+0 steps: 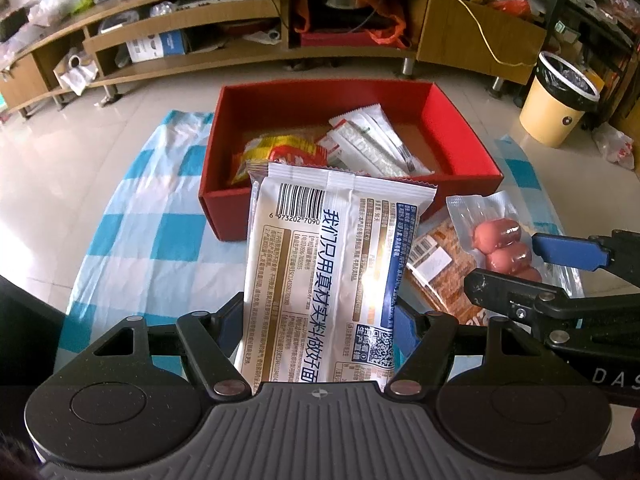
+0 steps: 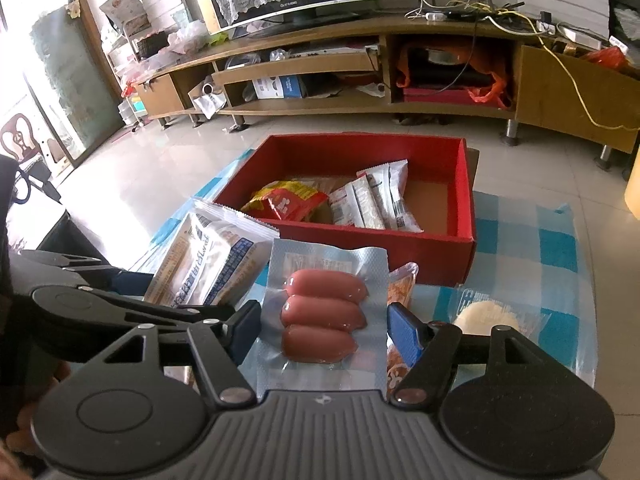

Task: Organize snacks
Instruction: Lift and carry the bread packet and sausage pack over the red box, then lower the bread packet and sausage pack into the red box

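Observation:
My left gripper (image 1: 316,328) is shut on a white bread packet (image 1: 324,264) with a barcode and blue print, held just in front of the red box (image 1: 224,216). The packet also shows in the right wrist view (image 2: 208,264). My right gripper (image 2: 320,328) is shut on a clear sausage pack (image 2: 324,316) with three pink sausages, held above the checked cloth; it also shows in the left wrist view (image 1: 500,240). The red box (image 2: 464,208) holds a red-yellow snack bag (image 2: 288,200) and white sachets (image 2: 372,200).
A blue-and-white checked cloth (image 1: 152,240) covers the table. An orange-brown snack pack (image 1: 444,272) lies under the sausages. A round white bun pack (image 2: 488,316) lies at the right. Beyond are a wooden TV stand (image 2: 360,60) and a yellow bin (image 1: 556,100).

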`<state>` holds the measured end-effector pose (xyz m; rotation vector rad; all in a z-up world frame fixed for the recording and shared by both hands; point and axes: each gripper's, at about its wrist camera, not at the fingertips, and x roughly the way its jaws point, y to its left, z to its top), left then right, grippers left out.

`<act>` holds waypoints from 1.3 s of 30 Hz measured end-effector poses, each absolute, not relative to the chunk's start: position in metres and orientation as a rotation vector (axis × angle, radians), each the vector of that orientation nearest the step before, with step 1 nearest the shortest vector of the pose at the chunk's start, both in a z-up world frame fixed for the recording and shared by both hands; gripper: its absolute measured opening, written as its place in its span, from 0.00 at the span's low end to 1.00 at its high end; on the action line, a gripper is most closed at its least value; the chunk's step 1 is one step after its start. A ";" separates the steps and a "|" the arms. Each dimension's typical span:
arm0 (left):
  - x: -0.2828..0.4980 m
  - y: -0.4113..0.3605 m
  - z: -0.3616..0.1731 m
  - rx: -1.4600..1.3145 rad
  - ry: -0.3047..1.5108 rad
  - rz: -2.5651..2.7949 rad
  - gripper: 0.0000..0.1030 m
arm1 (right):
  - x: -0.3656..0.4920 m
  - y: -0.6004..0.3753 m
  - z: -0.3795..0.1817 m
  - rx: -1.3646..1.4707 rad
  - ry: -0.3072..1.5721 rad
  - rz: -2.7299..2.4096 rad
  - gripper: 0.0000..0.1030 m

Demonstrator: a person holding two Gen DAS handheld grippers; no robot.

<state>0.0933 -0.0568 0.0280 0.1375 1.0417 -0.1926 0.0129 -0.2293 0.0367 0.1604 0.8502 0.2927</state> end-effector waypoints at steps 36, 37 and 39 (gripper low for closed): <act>0.143 -0.071 0.051 0.115 0.953 -0.158 0.74 | 0.066 -0.245 0.060 0.195 0.795 0.251 0.65; 0.145 -0.072 0.051 0.116 0.952 -0.156 0.74 | 0.068 -0.246 0.060 0.197 0.796 0.250 0.65; 0.149 -0.073 0.052 0.114 0.950 -0.152 0.74 | 0.073 -0.247 0.059 0.202 0.797 0.249 0.65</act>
